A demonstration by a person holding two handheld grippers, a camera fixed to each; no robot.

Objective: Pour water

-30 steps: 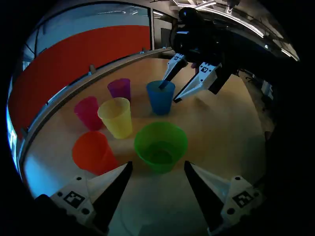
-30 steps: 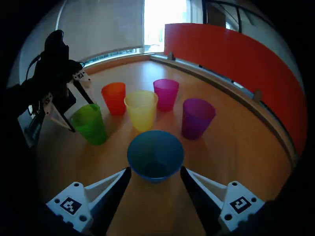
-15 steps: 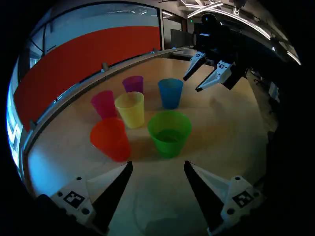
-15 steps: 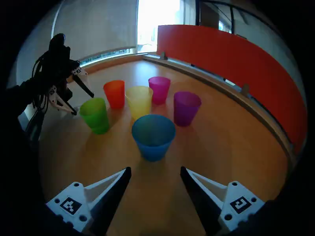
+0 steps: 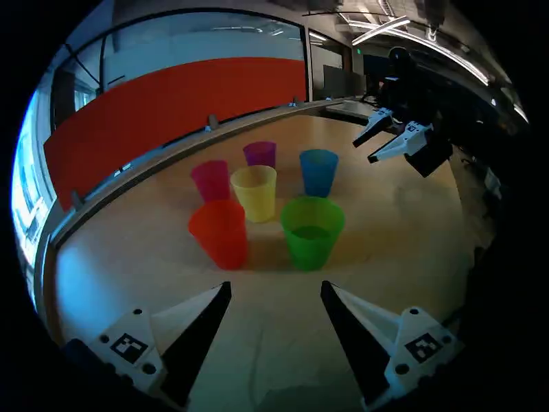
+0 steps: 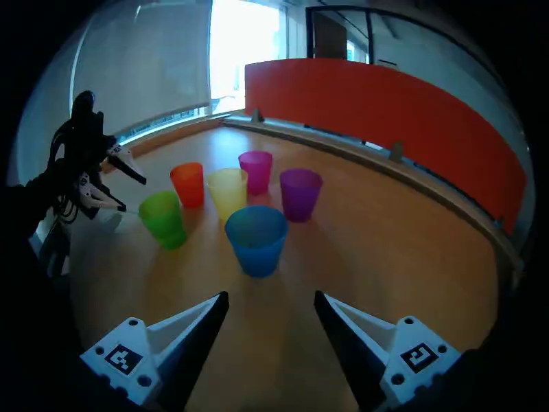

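Observation:
Several plastic cups stand grouped on the wooden table. In the left gripper view the green cup is nearest, with liquid in its bottom, and the orange cup stands to its left. My left gripper is open and empty, a short way back from them. Beyond them my right gripper hangs open above the table. In the right gripper view the blue cup stands ahead of my open, empty right gripper. My left gripper shows far left beside the green cup.
Yellow, pink, purple and blue cups stand behind the green and orange ones. A red partition runs along the table's far edge. Bright windows lie beyond the table in the right gripper view.
Both grippers have drawn back from the cups. The blue cup, earlier between my right fingers, now stands apart ahead of them. The green cup is likewise farther from my left fingers.

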